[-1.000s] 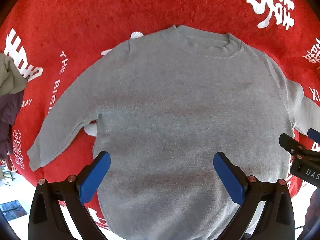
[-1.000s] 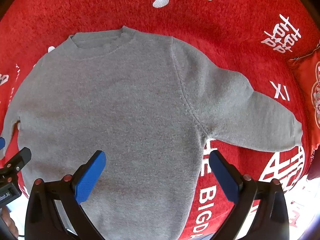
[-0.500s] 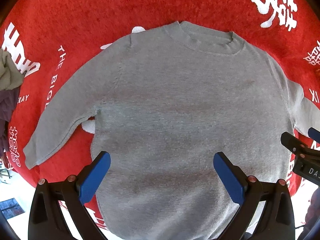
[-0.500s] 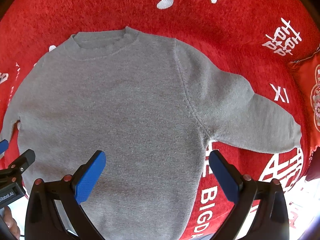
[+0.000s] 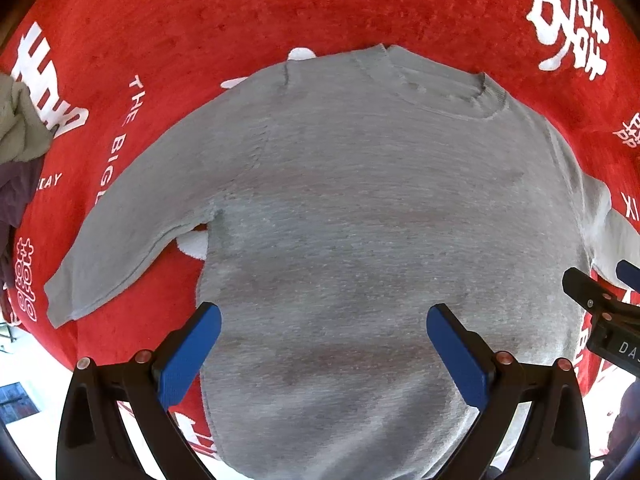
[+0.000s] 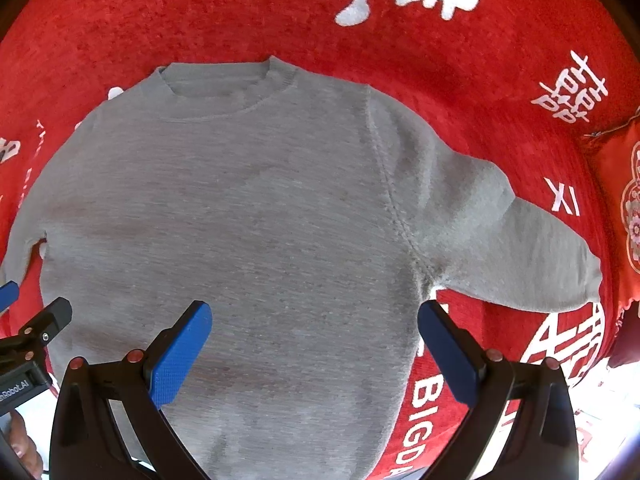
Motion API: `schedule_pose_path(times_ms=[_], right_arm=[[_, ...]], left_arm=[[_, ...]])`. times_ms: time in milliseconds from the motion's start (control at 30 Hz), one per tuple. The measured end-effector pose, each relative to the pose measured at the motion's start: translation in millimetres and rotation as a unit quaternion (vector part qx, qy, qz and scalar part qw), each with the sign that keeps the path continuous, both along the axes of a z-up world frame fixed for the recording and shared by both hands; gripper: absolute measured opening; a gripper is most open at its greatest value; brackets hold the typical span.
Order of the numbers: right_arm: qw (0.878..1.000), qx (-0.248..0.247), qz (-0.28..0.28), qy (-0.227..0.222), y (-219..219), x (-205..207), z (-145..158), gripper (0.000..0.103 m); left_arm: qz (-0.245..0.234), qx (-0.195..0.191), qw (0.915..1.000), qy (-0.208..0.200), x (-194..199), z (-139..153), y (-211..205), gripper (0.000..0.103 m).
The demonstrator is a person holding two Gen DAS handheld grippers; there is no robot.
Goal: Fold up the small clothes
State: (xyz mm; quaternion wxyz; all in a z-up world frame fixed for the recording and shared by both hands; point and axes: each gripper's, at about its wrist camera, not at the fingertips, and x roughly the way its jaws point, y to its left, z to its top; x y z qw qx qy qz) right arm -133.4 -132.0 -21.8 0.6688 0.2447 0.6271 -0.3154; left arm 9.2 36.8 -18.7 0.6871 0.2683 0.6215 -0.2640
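A small grey sweater (image 5: 360, 208) lies flat and face up on a red cloth, collar far from me, both sleeves spread out and down. It also shows in the right wrist view (image 6: 248, 220). My left gripper (image 5: 323, 332) is open and empty, hovering above the sweater's lower body, nearer its left side. My right gripper (image 6: 314, 330) is open and empty above the lower right body; its right finger (image 6: 448, 354) hangs over the side seam below the right sleeve (image 6: 520, 252). The left sleeve (image 5: 132, 236) ends at the cloth's near left.
The red cloth (image 5: 360, 4) with white lettering covers the surface. A heap of other clothes (image 5: 20, 152) lies at the far left edge. A red patterned cushion (image 6: 628, 200) sits at the right edge. The surface's near edge runs just below the sweater's hem.
Both grippers have drifted slightly; the sweater sits a little lower and more to the right in the views. The jaws stay open. The sweater itself has not moved.
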Motion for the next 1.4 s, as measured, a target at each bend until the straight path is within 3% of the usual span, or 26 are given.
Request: schedule_pose_path(times_ms=[367, 500, 633, 733, 833, 933, 1033, 1067, 1100, 1167, 1200, 1233, 1400], right_arm=[[1.000, -0.003, 0.024, -0.002, 18, 26, 1, 0.103], [0.999, -0.001, 0.038, -0.004, 31, 36, -1, 0.103], [0.998, 0.016, 0.058, -0.019, 48, 52, 0, 0.103], [0.996, 0.024, 0.080, -0.035, 62, 66, 3, 0.103], [0.993, 0.032, 0.104, -0.047, 78, 82, 5, 0.103], [0.990, 0.040, 0.126, -0.050, 94, 97, 2, 0.103], [0.987, 0.051, 0.144, -0.057, 111, 110, -1, 0.103], [0.985, 0.054, 0.151, -0.060, 116, 115, -1, 0.103], [0.984, 0.056, 0.158, -0.064, 122, 119, -1, 0.103], [0.981, 0.059, 0.171, -0.070, 131, 126, -3, 0.103], [0.980, 0.061, 0.178, -0.072, 136, 130, -4, 0.103], [0.978, 0.062, 0.183, -0.073, 140, 133, -4, 0.103], [0.973, 0.068, 0.209, -0.073, 158, 151, -9, 0.103]], left_arm=[[0.033, -0.011, 0.9994, 0.005, 23, -2, 25, 0.103], [0.057, -0.035, 0.9975, 0.024, 32, -3, 39, 0.103], [0.115, -0.088, 0.9865, 0.076, 52, -9, 67, 0.103], [0.163, -0.122, 0.9755, 0.083, 74, -12, 99, 0.103], [0.221, -0.164, 0.9575, 0.087, 101, -19, 145, 0.103], [0.288, -0.219, 0.9277, 0.093, 125, -29, 200, 0.103], [0.345, -0.266, 0.8950, 0.094, 142, -44, 251, 0.103], [0.369, -0.284, 0.8791, 0.100, 147, -52, 269, 0.103], [0.383, -0.295, 0.8691, 0.104, 149, -58, 277, 0.103], [0.417, -0.328, 0.8398, 0.115, 157, -71, 297, 0.103], [0.423, -0.340, 0.8318, 0.115, 158, -73, 298, 0.103], [0.427, -0.354, 0.8250, 0.107, 161, -74, 300, 0.103], [0.429, -0.372, 0.8187, 0.086, 178, -76, 295, 0.103]])
